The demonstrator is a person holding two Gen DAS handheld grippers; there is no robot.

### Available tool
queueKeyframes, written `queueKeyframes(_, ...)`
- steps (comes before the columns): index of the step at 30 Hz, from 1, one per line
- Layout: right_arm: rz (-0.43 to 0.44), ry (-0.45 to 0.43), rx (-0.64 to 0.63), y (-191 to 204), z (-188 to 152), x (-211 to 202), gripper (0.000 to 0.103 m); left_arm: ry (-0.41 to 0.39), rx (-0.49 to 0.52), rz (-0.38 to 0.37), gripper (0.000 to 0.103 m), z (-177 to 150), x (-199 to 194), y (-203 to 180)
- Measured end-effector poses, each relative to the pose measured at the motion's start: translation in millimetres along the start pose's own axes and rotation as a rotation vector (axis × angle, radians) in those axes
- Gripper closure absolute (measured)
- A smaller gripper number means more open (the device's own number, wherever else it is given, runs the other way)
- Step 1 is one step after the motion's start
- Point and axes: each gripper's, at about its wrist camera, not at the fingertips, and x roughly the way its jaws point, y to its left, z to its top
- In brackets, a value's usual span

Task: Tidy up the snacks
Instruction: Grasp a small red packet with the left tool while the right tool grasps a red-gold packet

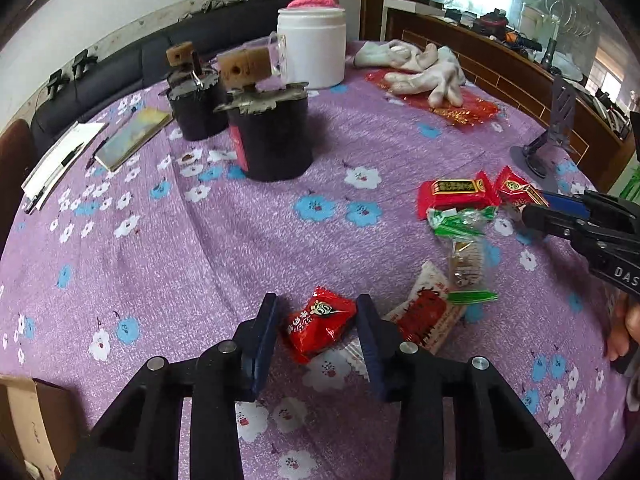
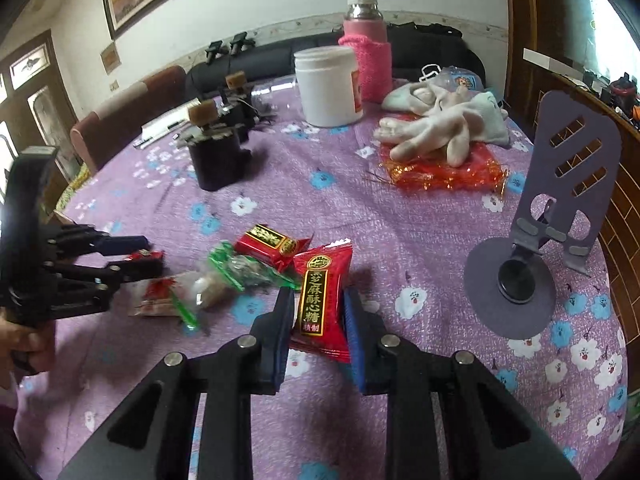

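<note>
Both grippers are at the snack pile on the round table with the purple flowered cloth. In the lower centre of the left wrist view, the left gripper has its blue-padded fingers on either side of a small crinkled red foil snack packet; the pads look to be touching its edges, though the contact seems light. In the lower centre of the right wrist view, the right gripper pinches a flat red sesame-candy packet with gold lettering, standing upright between the pads and apparently clear of the cloth. The remaining snacks lie in a loose heap at centre left of that view: a red-and-gold bar packet, a clear wrapper with green stripes and a white-and-red sachet, overlapping each other. No obvious collecting container is identifiable; a white plastic tub and a dark cylindrical tin stand further back, toward the upper centre. Judgement: the step in hand is securing one packet per gripper. To do it well, squeeze gently, since foil slips and the contents may crush; lift the left packet straight up so its corner does not drag the white sachet beneath it; keep the two grippers well apart while moving off.
</note>
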Motion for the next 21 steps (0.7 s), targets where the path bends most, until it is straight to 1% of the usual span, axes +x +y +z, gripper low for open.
queueKeyframes(3, 0.010, -0.021, 0.004, 3, 1, -7, 0.079, 0.008, 0.019, 0.009, 0.062, -2, -1, -7)
queueKeyframes(6, 0.020, -0.038, 0.008, 6, 1, -13, 0.079, 0.004, 0.003, 0.006, 0.063, -2, 0, -9)
queueKeyframes(7, 0.023, -0.044, 0.012, 7, 1, -14, 0.079, 0.001, -0.006, 0.005, 0.069, -2, 0, -8)
queueKeyframes(9, 0.028, -0.055, 0.019, 7, 0, -18, 0.079, -0.007, -0.031, -0.001, 0.074, -4, -1, -5)
queueKeyframes(10, 0.031, -0.059, 0.024, 7, 0, -20, 0.079, -0.010, -0.042, -0.009, 0.080, -3, -1, -3)
queueKeyframes(11, 0.033, -0.064, 0.028, 7, -1, -22, 0.079, -0.015, -0.057, -0.014, 0.081, -5, -3, -1)
queueKeyframes(16, 0.047, -0.080, 0.044, 8, -4, -30, 0.079, -0.052, -0.111, -0.010, 0.082, -16, -15, 8)
queueKeyframes(21, 0.065, -0.087, 0.039, 19, -9, -37, 0.079, -0.101, -0.142, -0.009, 0.082, -24, -37, 13)
